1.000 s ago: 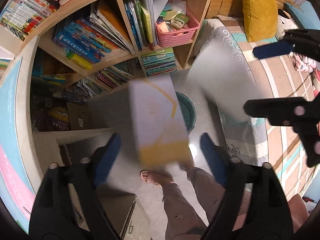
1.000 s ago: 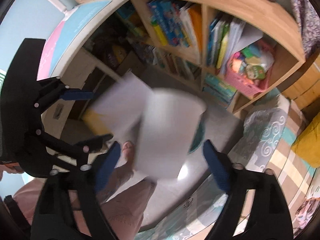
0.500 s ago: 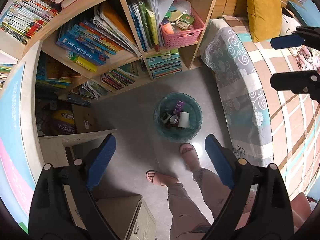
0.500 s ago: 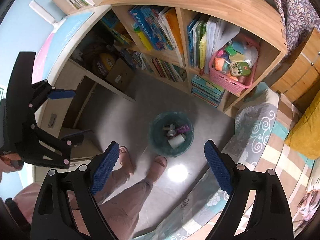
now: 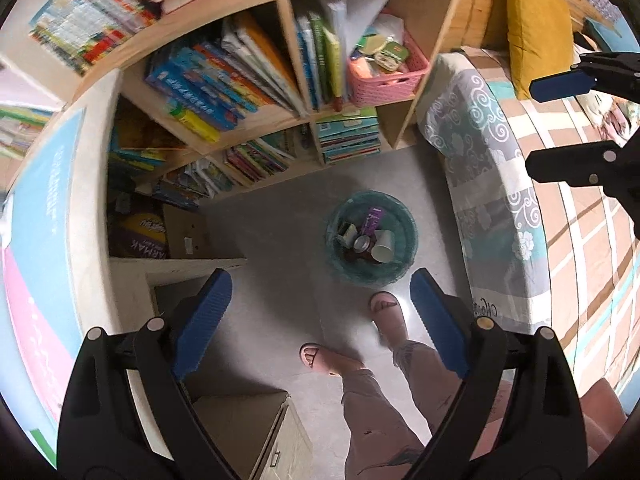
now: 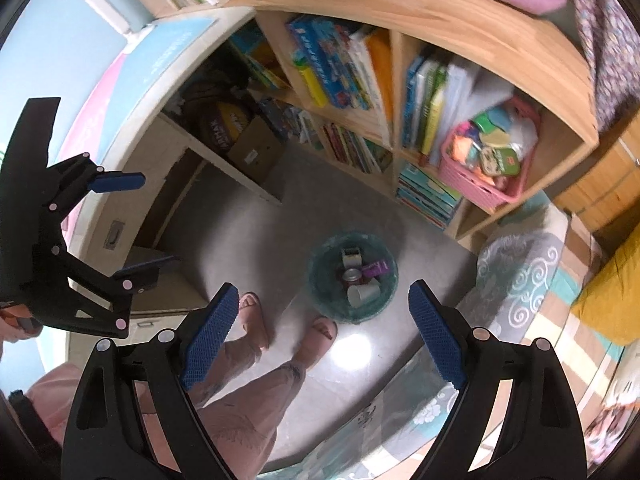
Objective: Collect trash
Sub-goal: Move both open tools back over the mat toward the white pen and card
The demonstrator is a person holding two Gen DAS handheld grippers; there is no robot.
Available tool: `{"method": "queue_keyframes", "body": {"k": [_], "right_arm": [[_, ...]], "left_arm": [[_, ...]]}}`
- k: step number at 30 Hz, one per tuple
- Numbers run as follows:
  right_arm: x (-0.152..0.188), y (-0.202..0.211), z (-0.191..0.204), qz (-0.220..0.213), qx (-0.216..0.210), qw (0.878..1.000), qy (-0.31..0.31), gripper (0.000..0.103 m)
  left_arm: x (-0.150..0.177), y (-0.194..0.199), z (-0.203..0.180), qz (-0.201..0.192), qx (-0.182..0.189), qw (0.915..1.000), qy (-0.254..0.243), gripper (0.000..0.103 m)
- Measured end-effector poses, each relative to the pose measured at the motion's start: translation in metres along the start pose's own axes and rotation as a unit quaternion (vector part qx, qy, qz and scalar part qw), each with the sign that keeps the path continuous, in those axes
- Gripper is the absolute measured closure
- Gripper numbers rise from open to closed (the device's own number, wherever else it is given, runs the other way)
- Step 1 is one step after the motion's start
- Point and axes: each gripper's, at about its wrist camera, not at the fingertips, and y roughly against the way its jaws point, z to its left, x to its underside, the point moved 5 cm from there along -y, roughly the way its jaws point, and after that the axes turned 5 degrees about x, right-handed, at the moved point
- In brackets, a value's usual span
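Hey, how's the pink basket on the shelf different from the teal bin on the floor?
The pink basket is rectangular and sits in a bookshelf compartment; the teal bin is round and stands on the floor beside the person's feet. The pink basket holds colourful packets and small items; the teal bin holds a white paper cup, a can and a purple carton. Both are open-topped and partly filled.

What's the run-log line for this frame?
phase: post-drop | left gripper: open, empty | right gripper: open, empty | trash bin: cup, can inside
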Motion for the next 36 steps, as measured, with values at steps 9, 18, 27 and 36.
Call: {"method": "queue_keyframes", "body": {"k": [9,18,27,36], "right_arm": [[-0.038,0.0,0.059,-0.012,-0.012,0.997,0.069,0.017],[-0.073,-0.006,0.125,-0.017,-0.024,0.99,0.136,0.017],[-0.104,-0.01,0.203,-0.02,-0.038,0.979,0.2,0.017],[-0.139,-0.02,0.296,-0.023,-0.052,0.961,0.269,0.017]], "left_arm": [[0.029,0.026,0.054,-0.02,-0.031,0.9977,0.058,0.014],[0.071,0.05,0.11,-0.031,-0.056,0.9919,0.109,0.014],[0.125,0.071,0.172,-0.039,-0.082,0.9825,0.163,0.014],[0.183,0.093,0.234,-0.05,-0.103,0.969,0.219,0.014]]}}
